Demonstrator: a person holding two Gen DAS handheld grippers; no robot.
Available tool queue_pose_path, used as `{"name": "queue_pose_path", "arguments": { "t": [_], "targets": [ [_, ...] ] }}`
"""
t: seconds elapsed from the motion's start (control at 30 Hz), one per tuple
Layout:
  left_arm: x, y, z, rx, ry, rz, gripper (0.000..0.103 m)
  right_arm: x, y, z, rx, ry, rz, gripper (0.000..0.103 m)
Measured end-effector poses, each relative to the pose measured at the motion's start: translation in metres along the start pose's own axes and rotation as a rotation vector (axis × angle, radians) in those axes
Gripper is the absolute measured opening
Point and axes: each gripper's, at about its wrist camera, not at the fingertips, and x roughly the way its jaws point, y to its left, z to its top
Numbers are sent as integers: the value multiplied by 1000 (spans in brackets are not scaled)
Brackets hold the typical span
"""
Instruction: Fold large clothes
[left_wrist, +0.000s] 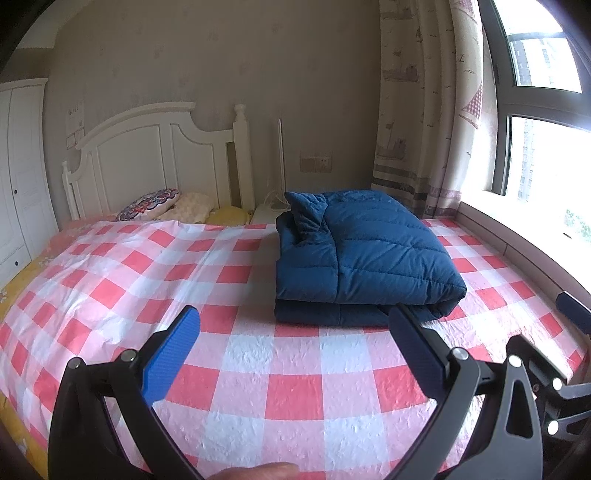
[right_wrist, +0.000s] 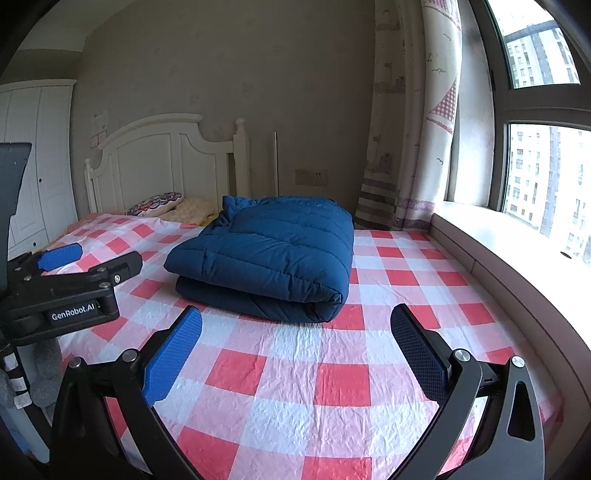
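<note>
A dark blue quilted puffer coat (left_wrist: 364, 254) lies folded into a thick rectangular stack on the red-and-white checked bed cover (left_wrist: 258, 369), toward the window side. In the right wrist view the same coat (right_wrist: 269, 254) sits ahead and slightly left. My left gripper (left_wrist: 295, 321) is open, hovering above the cover just short of the coat's near edge, with nothing between its blue pads. My right gripper (right_wrist: 297, 321) is open too, a little back from the coat, and holds nothing. The left gripper's body (right_wrist: 62, 284) shows at the left of the right wrist view.
A white headboard (left_wrist: 155, 155) and pillows (left_wrist: 151, 206) stand at the far end. A window sill (right_wrist: 517, 251) and curtain (right_wrist: 410, 129) run along the right side. A white wardrobe (left_wrist: 18, 177) is on the left. A fingertip (left_wrist: 258, 472) shows at the bottom edge.
</note>
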Motion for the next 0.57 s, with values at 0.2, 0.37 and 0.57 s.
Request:
{"name": "queue_pose_path", "arguments": {
  "t": [0.2, 0.37, 0.57],
  "targets": [
    [12, -11, -1, 19, -7, -33, 101, 20, -4, -5, 6, 45, 2, 98],
    [31, -15, 2, 69, -31, -80, 101, 49, -17, 3, -12, 94, 10, 98],
    [124, 117, 49, -19, 153, 54, 101, 74, -142, 65, -1, 134, -222, 98]
  ]
}}
